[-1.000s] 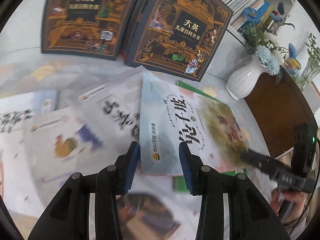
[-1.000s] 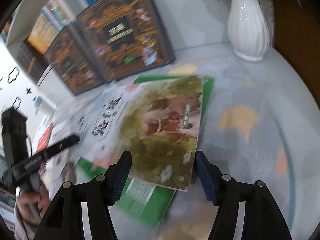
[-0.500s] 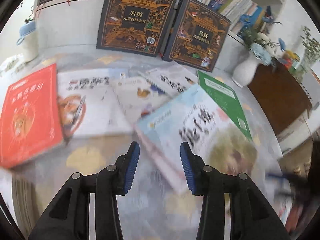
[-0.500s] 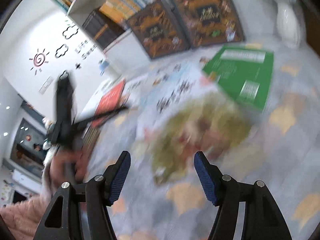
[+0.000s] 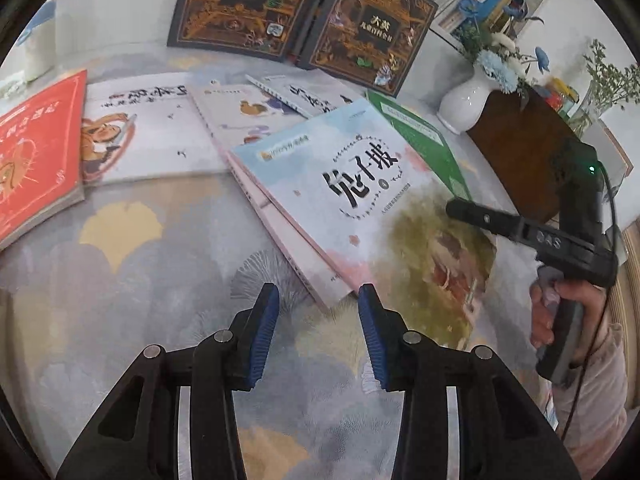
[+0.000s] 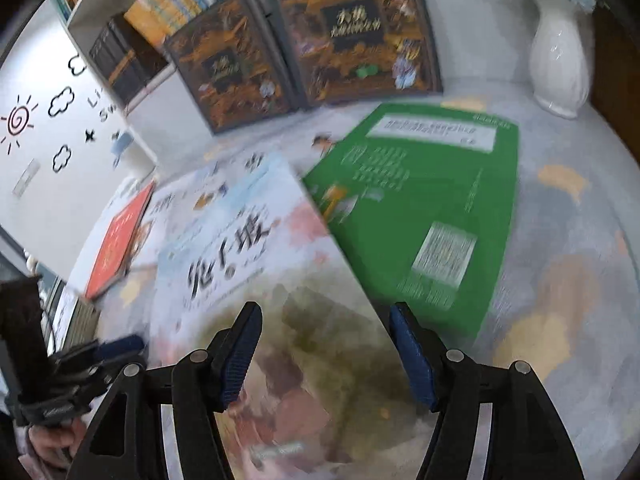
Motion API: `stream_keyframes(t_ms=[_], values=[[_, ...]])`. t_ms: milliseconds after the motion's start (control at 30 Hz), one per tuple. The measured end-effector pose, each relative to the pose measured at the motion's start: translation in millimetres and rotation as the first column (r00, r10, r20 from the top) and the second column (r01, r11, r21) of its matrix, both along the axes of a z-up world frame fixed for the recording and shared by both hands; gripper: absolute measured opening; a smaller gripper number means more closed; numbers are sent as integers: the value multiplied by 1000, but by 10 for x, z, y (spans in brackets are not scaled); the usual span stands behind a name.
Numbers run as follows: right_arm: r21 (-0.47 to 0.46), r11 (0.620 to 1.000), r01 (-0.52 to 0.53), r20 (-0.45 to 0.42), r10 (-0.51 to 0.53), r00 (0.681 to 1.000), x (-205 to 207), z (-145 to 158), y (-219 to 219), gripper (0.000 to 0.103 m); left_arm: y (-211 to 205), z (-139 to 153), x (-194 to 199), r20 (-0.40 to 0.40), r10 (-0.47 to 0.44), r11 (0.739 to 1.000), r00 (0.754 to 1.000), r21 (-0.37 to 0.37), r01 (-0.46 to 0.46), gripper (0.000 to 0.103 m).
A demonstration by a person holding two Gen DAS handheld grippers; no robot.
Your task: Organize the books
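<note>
Hovering now, the left gripper (image 5: pixel 318 334) has its jaws apart and empty, the pale blue book's (image 5: pixel 348 188) near corner just ahead of its tips. Right gripper (image 6: pixel 326 354), spread wide, hangs over that same book's far end, the green book (image 6: pixel 424 216) beside it. Flat on the mat: six books, I think; two dark ones (image 5: pixel 304 16) stand behind.

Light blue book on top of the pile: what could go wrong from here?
The light blue book lies askew on a pink book and overlaps the green book; dragging it may shift both. Both claws, left claw and right claw, are open near it and could collide.
</note>
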State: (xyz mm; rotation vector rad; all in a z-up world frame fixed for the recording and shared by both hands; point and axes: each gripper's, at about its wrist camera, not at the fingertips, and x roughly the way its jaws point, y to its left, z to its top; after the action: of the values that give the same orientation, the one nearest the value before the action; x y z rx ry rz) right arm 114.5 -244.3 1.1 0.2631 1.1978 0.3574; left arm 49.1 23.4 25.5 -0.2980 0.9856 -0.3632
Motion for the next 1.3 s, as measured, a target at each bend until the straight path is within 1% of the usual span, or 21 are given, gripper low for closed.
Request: stream_keyframes(t_ms=[33, 100, 167, 267, 300, 333, 400, 500, 533, 600, 667, 733, 800, 900, 967, 1100, 1200, 1233, 1300], values=[[17, 1000, -26, -34, 26, 999, -34, -32, 42, 66, 3, -6, -6, 0, -1, 1000, 1000, 1, 1, 37], [-10, 997, -80, -12, 80, 997, -85, 12, 96, 65, 15, -11, -24, 6, 0, 1000, 1000, 6, 0, 37], [-37, 997, -74, -4, 74, 997, -82, 13, 69, 65, 12, -12, -22, 6, -3, 1000, 1000, 11, 3, 37], [39, 999, -14, -18, 14, 1000, -46, -59, -11, 66, 1, -17, -17, 9, -7, 1000, 1000, 20, 7, 37], [53, 999, -13, -19, 14, 1000, -52, -55, 5, 66, -1, -18, -21, 12, -10, 1000, 1000, 23, 10, 37], [52, 998, -21, -19, 23, 1000, -57, -41, 38, 66, -4, -20, -25, 13, -13, 1000, 1000, 26, 13, 37], [79, 996, -52, -23, 54, 998, -114, -2, 127, 68, -4, -23, -31, 9, -19, 999, 1000, 26, 18, 37], [183, 980, -75, -69, 89, 994, -261, 14, 248, 68, 13, -21, -47, 1, -30, 999, 1000, 22, 30, 38], [220, 973, -75, -91, 97, 991, -332, 14, 298, 68, 18, -21, -65, 1, -28, 999, 1000, 33, 28, 38], [206, 975, -80, -87, 100, 991, -415, 37, 379, 68, 49, -22, -112, 11, -33, 998, 999, 59, 33, 38], [173, 979, -106, -69, 119, 990, -507, 72, 459, 68, 92, -22, -147, 2, -38, 998, 999, 51, 38, 38], [186, 978, -99, -74, 115, 991, -573, 78, 484, 68, 131, -15, -195, -7, -39, 998, 999, 51, 39, 38], [212, 973, -89, -87, 110, 990, -651, 92, 505, 68, 158, -12, -274, -7, -44, 997, 999, 67, 45, 38], [211, 973, -98, -92, 120, 989, -776, 115, 570, 68, 179, -28, -459, -9, -69, 994, 998, 84, 69, 38], [214, 970, -111, -115, 138, 984, -891, 103, 635, 69, 210, -30, -621, -14, -86, 992, 996, 93, 87, 38], [246, 956, -162, -133, 199, 971, -1214, 161, 696, 70, 322, -50, -901, -40, -120, 991, 992, 58, 123, 38], [331, 924, -191, -153, 253, 955, -1371, 124, 640, 69, 447, -84, -1015, -57, -144, 990, 988, 4, 144, 39], [344, 920, -186, -145, 248, 958, -1376, 99, 620, 65, 478, -97, -1010, -60, -146, 989, 987, -16, 145, 39], [427, 890, -161, -133, 238, 962, -1352, 10, 507, 65, 532, -124, -966, -66, -148, 988, 987, -52, 145, 39]])
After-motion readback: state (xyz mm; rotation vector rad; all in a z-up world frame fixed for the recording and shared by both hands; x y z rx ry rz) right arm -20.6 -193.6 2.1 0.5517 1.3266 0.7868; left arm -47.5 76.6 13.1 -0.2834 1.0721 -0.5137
